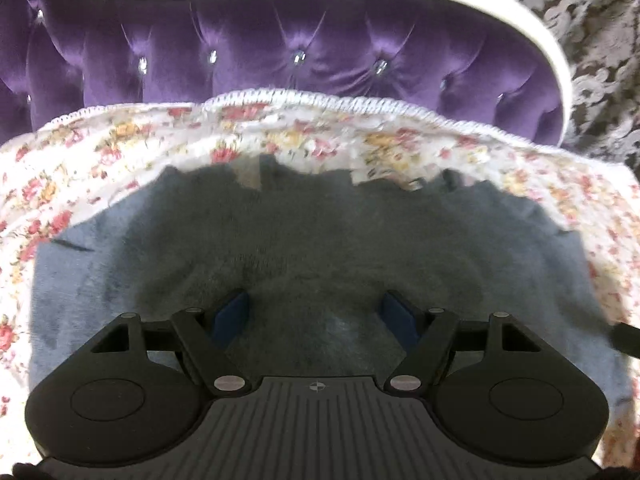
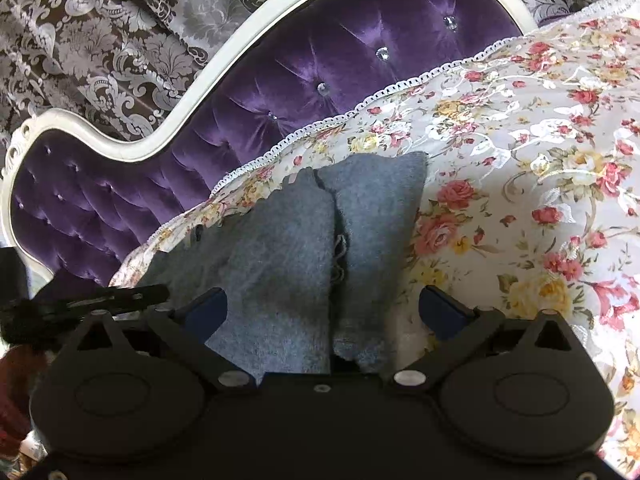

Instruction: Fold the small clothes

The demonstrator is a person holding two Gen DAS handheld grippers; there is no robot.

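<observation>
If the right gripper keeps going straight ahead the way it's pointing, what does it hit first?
Most likely the grey knit garment, which lies directly between the open right gripper fingers on the floral bedspread. Depth is hard to judge.

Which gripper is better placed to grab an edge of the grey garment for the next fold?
Right, probably. The right gripper has its jaws open astride the overlapping edge of the grey knitted garment. The left gripper is open over the flat middle.
</observation>
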